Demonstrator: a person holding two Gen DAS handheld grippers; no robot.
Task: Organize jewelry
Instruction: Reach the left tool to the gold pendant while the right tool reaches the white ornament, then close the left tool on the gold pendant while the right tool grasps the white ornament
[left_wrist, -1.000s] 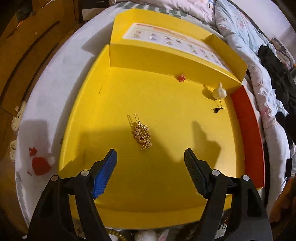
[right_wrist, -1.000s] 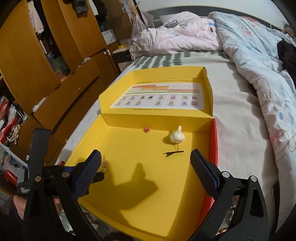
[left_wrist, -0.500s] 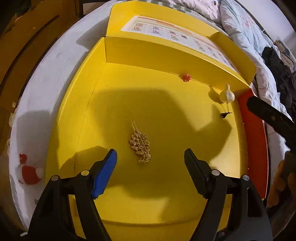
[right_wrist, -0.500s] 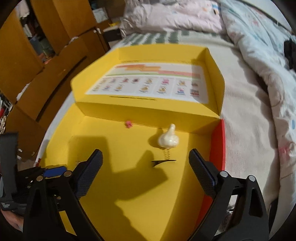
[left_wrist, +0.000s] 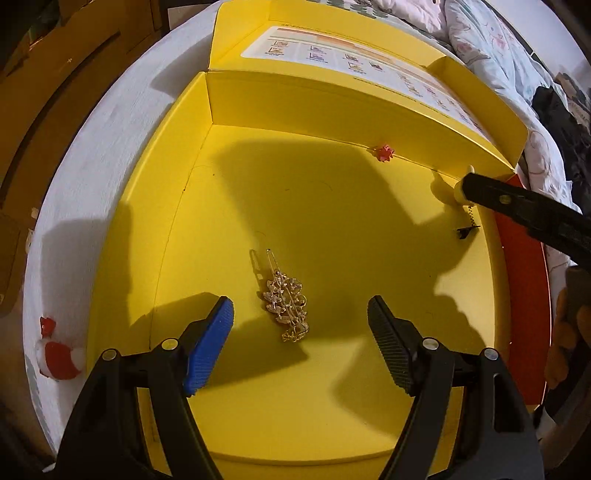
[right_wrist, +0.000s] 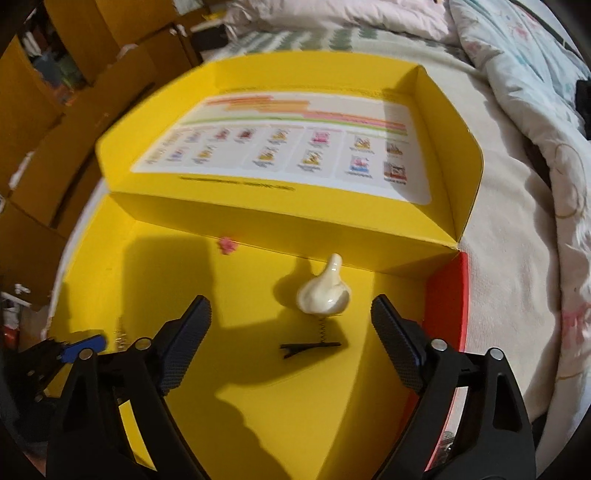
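Note:
A gold leaf-shaped hair clip (left_wrist: 286, 301) lies on the floor of the yellow box (left_wrist: 332, 206). My left gripper (left_wrist: 300, 321) hangs open just above it, fingers on either side. A white garlic-shaped clip on a spring (right_wrist: 324, 293) with a black clasp (right_wrist: 308, 346) stands near the box's right wall. My right gripper (right_wrist: 290, 325) is around it from above, its jaws closing but apart from it. A small red flower piece (left_wrist: 384, 152) rests at the back wall; it also shows as a small pink flower piece (right_wrist: 227, 244).
The box's raised lid (right_wrist: 280, 155) carries a printed picture card. A red side panel (right_wrist: 445, 299) edges the box on the right. The box sits on a bed with rumpled bedding (right_wrist: 528, 110). A red and white plush piece (left_wrist: 57, 356) lies left of the box.
My right gripper has come down and forward toward the garlic clip and narrowed a little. It now shows at the right edge of the left wrist view. The left gripper barely moved.

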